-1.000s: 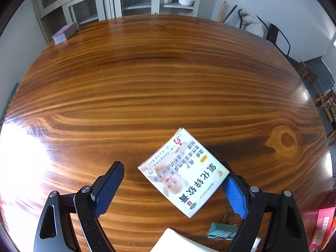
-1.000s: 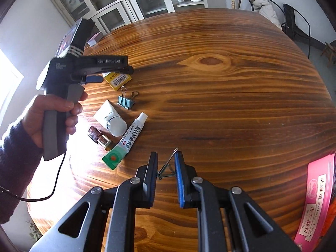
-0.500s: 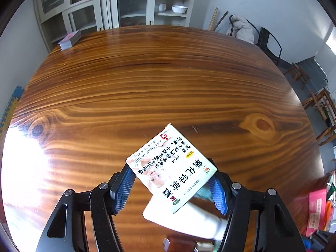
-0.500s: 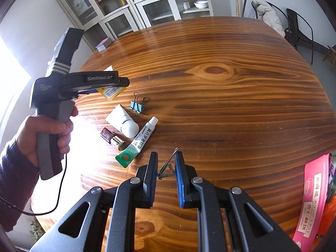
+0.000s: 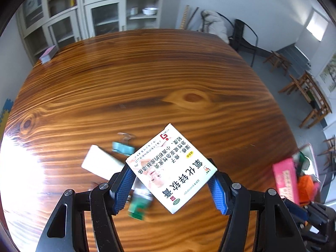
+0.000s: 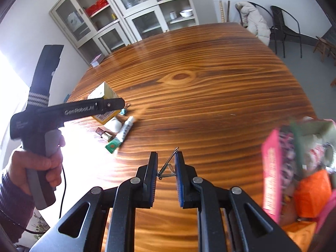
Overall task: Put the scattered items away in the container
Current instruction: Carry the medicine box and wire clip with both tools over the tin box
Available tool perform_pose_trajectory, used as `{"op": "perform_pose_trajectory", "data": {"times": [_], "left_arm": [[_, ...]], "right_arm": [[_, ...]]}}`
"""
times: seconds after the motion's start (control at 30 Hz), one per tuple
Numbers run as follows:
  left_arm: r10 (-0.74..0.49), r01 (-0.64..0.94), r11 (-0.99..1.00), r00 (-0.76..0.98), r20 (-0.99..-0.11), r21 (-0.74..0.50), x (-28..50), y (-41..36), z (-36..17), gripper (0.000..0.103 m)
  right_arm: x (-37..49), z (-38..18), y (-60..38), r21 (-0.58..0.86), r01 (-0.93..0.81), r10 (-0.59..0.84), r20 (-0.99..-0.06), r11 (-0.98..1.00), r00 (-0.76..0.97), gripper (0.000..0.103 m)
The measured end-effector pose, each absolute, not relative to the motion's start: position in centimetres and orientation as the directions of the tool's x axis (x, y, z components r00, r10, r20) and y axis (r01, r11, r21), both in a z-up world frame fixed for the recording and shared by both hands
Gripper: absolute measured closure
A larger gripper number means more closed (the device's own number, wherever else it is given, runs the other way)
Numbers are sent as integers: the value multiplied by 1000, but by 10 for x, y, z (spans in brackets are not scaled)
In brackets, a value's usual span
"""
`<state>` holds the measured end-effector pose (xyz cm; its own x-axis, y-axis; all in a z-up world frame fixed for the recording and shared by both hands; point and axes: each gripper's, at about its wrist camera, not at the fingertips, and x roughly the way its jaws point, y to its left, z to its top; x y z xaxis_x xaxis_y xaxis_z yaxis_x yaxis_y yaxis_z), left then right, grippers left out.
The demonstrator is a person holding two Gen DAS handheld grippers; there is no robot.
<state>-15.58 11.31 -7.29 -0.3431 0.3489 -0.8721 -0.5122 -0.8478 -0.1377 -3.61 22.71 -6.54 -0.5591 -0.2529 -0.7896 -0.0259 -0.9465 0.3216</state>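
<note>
My left gripper (image 5: 171,187) is shut on a white medicine box (image 5: 171,168) with Chinese print, held above the wooden table (image 5: 147,79). In the right wrist view the box (image 6: 103,96) shows behind the left gripper's body (image 6: 69,111). My right gripper (image 6: 166,168) is shut on a small wire binder clip (image 6: 168,168). On the table lie a white tube (image 6: 114,125), a green-ended ointment tube (image 6: 121,133), a teal binder clip (image 5: 122,148) and a small brown item (image 6: 103,132). The container (image 6: 298,168) with pink and orange packets is at the right.
A pink-edged book (image 5: 49,53) lies at the table's far left corner. Cabinets (image 5: 100,14) stand behind the table, chairs (image 5: 243,35) to the right. The person's hand (image 6: 42,163) holds the left gripper at the left.
My left gripper has lifted the box and swung right; the container has come into both views. My right gripper has moved right with the clip.
</note>
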Motion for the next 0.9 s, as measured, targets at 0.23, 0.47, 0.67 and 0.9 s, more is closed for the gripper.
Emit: {"op": "perform_pose_trajectory", "data": {"times": [0.23,0.47,0.67,0.9], "left_arm": [[393,-592,-792,-309,-866,-147,-105,173,-61,36],[440,-674,-719,-254,-861,-169,-53,231,-56,36],[463,-744,-643,-189,-866,-182,-3,279,-61,36],[455,-807,-566,-135,-880,-169,35,318,-67,34]], "right_arm": [[3,-54,284,312,-100,-196,-783,-945,-591,85],[37,-47,350,292,-205,-108,-779,-934,-618,85],[54,-46,400,285,-271,-58,-780,-919,-623,85],[57,-45,428,291,-275,-53,-768,-916,-638,85]]}}
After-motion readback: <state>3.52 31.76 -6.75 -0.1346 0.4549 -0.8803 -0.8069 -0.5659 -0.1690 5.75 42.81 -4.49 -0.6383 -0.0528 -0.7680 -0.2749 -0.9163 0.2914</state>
